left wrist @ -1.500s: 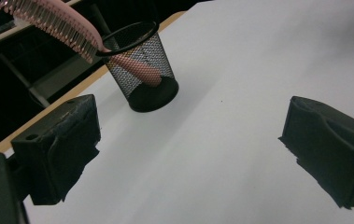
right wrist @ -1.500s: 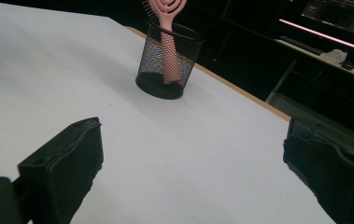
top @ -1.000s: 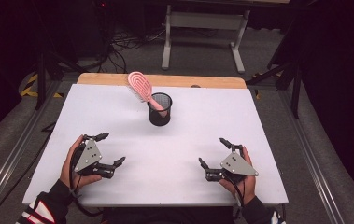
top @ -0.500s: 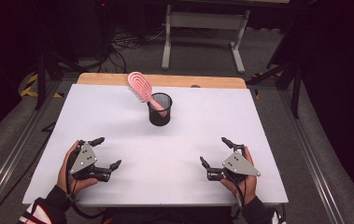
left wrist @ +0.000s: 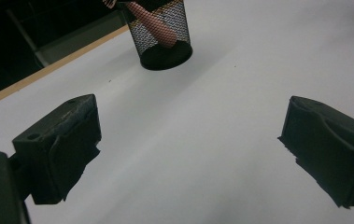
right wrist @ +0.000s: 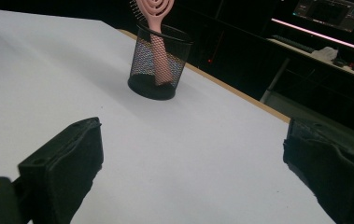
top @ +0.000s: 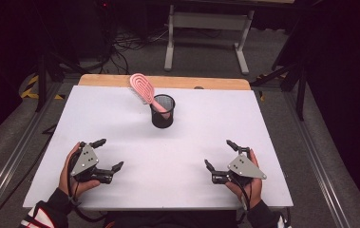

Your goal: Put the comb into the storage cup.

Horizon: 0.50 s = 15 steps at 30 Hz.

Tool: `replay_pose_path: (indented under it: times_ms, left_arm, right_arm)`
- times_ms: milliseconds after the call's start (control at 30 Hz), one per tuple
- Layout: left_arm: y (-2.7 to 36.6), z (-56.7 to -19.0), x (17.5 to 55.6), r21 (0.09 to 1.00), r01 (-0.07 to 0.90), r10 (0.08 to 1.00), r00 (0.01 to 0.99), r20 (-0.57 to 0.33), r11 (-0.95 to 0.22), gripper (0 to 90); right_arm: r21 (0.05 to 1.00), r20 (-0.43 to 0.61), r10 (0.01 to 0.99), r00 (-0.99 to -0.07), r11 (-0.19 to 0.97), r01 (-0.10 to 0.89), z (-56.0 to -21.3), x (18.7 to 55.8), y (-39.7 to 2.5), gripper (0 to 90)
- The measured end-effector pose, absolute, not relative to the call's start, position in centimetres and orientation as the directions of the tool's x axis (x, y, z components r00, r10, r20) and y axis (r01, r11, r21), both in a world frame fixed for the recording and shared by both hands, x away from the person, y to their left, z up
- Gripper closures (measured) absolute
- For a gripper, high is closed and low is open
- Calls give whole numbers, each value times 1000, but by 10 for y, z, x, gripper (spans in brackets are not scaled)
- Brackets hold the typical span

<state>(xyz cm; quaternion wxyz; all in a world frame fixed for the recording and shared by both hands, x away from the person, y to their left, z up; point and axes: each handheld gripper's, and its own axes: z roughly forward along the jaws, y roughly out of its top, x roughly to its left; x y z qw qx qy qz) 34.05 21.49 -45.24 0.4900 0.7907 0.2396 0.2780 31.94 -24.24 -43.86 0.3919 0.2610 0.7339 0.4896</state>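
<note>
The pink hairbrush [top: 145, 91] stands handle-down in a black wire-mesh cup [top: 162, 111] at the far middle of the white table [top: 120, 123], well apart from both grippers, which sit at the near edge. The left gripper [top: 108, 155] rests near the near left corner and the right gripper [top: 219, 154] near the near right corner, so the cup lies ahead of and between them. Both pairs of jaws stand wide apart and hold nothing; only bare tabletop shows between them in each gripper view.

The cup is a round cylinder of fine metal mesh with a solid dark base, and the handle of the brush can be seen through the mesh [right wrist: 159, 60]. The brush is smooth pink plastic with an oval head cut into looping, vented ribs, and it leans toward the far left over the rim. The tabletop is matte white with a pale wooden strip [top: 168, 81] along its far edge. Each gripper carries a grey three-cornered plate on top, and its jaw pads are black and blocky with rough, frayed edges.

In the left gripper view the mesh cup [left wrist: 160, 35] is cut off at the top, so the brush head is out of frame. In the right gripper view the top of the brush head [right wrist: 153, 9] is clipped too. Whether the brush has bristles is hard to make out.
</note>
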Motion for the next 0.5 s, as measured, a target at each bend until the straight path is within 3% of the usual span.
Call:
replay_pose_path:
  times_ms: [500]
  left_arm:
    - [214,-454,341,907,115,647,737,196,-405,58]
  right_arm:
    - [925,-313,766,-561,380,3,-439,320,-242,59]
